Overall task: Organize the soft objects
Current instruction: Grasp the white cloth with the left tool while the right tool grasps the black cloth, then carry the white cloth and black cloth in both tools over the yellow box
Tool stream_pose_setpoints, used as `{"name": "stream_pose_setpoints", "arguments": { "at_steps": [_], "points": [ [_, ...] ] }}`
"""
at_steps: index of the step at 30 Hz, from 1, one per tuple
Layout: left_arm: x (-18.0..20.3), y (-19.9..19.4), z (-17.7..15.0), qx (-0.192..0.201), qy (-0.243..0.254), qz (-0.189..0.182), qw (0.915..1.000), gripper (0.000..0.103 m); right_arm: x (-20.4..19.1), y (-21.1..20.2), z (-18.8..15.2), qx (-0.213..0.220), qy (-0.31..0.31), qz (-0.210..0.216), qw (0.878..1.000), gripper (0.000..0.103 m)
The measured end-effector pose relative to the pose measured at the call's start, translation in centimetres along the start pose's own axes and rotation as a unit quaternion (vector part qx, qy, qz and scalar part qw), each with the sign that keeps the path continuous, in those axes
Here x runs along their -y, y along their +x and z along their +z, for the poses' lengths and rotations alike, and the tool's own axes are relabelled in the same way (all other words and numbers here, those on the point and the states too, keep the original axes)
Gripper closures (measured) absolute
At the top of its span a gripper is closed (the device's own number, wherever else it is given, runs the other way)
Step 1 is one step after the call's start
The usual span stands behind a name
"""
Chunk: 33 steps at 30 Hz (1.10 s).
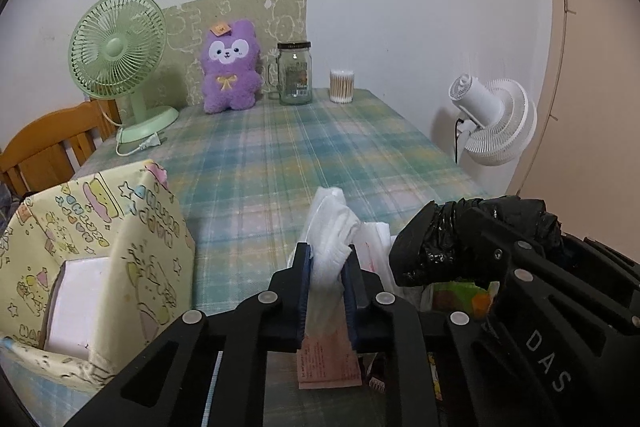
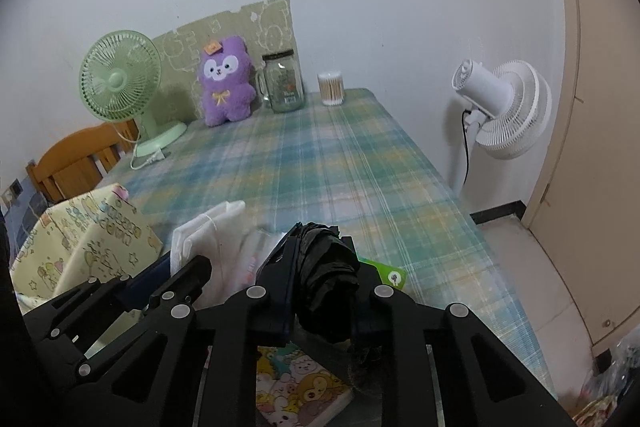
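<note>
My left gripper (image 1: 327, 255) is shut on a white soft cloth bundle (image 1: 330, 227) and holds it above a pink packet (image 1: 328, 363) at the table's near edge. My right gripper (image 2: 324, 247) is shut on a crumpled black plastic bag (image 2: 326, 283); it shows in the left wrist view (image 1: 472, 239) just right of the left gripper. The white bundle also shows in the right wrist view (image 2: 208, 239). A yellow cartoon-print fabric box (image 1: 100, 247) stands at the near left with white items inside. A purple plush toy (image 1: 230, 67) sits at the back.
A plaid tablecloth (image 1: 300, 147) covers the table. At the back stand a green desk fan (image 1: 120, 67), a glass jar (image 1: 295, 73) and a cotton-swab tub (image 1: 341, 85). A white fan (image 2: 504, 107) stands off the table's right. A cartoon notebook (image 2: 300, 387) lies under my right gripper.
</note>
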<state>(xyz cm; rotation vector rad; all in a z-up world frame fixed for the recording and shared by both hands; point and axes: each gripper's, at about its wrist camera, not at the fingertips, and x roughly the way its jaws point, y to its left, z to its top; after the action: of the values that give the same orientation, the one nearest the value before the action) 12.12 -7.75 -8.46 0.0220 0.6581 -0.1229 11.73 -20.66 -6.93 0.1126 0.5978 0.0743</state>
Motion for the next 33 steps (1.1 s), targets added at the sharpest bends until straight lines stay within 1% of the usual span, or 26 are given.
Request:
{"name": "stream_pose_setpoints", "arguments": {
  "at_steps": [7, 23, 27, 33],
  "points": [
    [0.0, -1.6, 0.7, 0.014, -0.002, -0.001, 0.9999, 0.095, -0.3, -1.7, 0.9, 0.016, 0.002, 0.001, 1.0, 0.081],
    [-0.2, -5.9, 3.0, 0.048, -0.006, 0.001, 0.9988, 0.096, -1.8, -6.1, 3.2, 0.053, 0.0, -0.003, 0.999, 0.081],
    [-0.5, -6.7, 3.5, 0.049, -0.004, -0.001, 0.9988, 0.096, -2.6, -6.9, 3.8, 0.057, -0.006, -0.004, 0.998, 0.081],
    [-1.2, -8.0, 4.1, 0.058, -0.004, 0.005, 0.9983, 0.096, -3.9, -7.7, 4.4, 0.06, -0.006, 0.002, 0.998, 0.081]
  ]
}}
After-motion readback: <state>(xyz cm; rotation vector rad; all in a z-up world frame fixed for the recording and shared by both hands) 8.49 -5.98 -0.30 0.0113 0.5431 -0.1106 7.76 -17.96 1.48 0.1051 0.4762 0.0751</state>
